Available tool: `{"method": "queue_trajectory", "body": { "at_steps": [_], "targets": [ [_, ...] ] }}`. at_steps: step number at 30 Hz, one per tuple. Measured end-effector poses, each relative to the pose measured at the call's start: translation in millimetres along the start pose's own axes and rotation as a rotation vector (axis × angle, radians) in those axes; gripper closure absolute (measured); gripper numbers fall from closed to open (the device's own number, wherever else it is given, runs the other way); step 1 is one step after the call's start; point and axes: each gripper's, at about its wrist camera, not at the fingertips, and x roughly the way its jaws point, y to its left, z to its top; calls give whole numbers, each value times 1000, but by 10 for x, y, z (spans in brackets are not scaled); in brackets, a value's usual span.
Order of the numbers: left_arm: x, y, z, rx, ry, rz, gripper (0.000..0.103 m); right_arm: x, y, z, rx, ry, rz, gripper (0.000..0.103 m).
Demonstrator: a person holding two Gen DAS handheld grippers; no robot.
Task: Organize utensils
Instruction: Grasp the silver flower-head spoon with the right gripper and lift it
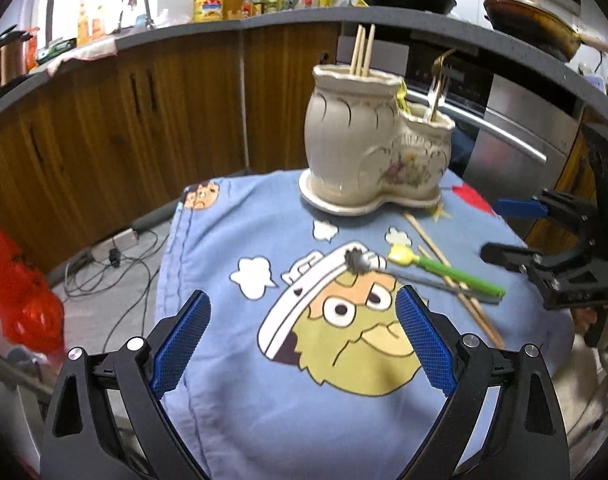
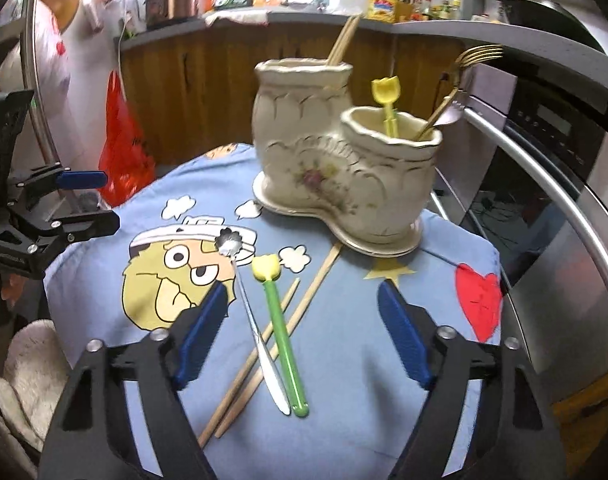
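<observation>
A cream ceramic two-pot utensil holder (image 1: 367, 148) (image 2: 335, 184) stands at the far side of a blue cartoon cloth (image 1: 304, 400) (image 2: 363, 420). Its tall pot holds chopsticks (image 1: 361, 52) (image 2: 343, 42); its low pot holds a gold fork (image 2: 469, 60) and a yellow tulip pick (image 2: 385, 98). On the cloth lie a green tulip-headed pick (image 2: 282, 332) (image 1: 451, 274), a silver flower-headed spoon (image 2: 256, 328) (image 1: 359, 261) and two wooden chopsticks (image 2: 272, 344) (image 1: 455, 288). My left gripper (image 1: 304, 344) is open and empty over the cloth. My right gripper (image 2: 304, 340) is open, its fingers either side of the loose utensils.
Wooden cabinets (image 1: 144, 120) and a grey counter with bottles (image 1: 240, 4) stand behind. A steel oven (image 2: 543, 200) is at the right. A red plastic bag (image 2: 124, 148) hangs at the left. Cables (image 1: 112, 256) lie on the floor.
</observation>
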Motion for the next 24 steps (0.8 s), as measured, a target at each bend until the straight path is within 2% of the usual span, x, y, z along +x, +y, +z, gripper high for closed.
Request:
{"method": "queue_trajectory", "body": {
  "at_steps": [2,4,10,20,22,24],
  "targets": [
    [30,-10,-19,15,10,13,10,79,16,15,-7,28,10,50],
    [48,-14,-24,19,13,10,10,177,48,21,-26,69,26,67],
    [82,24,-30,-10,27,-15,10,394,110,71,-68,164,72,88],
    [137,-52,-73,1,50,-41,10,633,173,214,-115,253,95,90],
    [133,-70,-78,11,50,-39,10,622,185,236,-118,245,96,90],
    [131,-69,-84,12,49,-40,10,577,204,269,-108,228,136,90]
  ]
}}
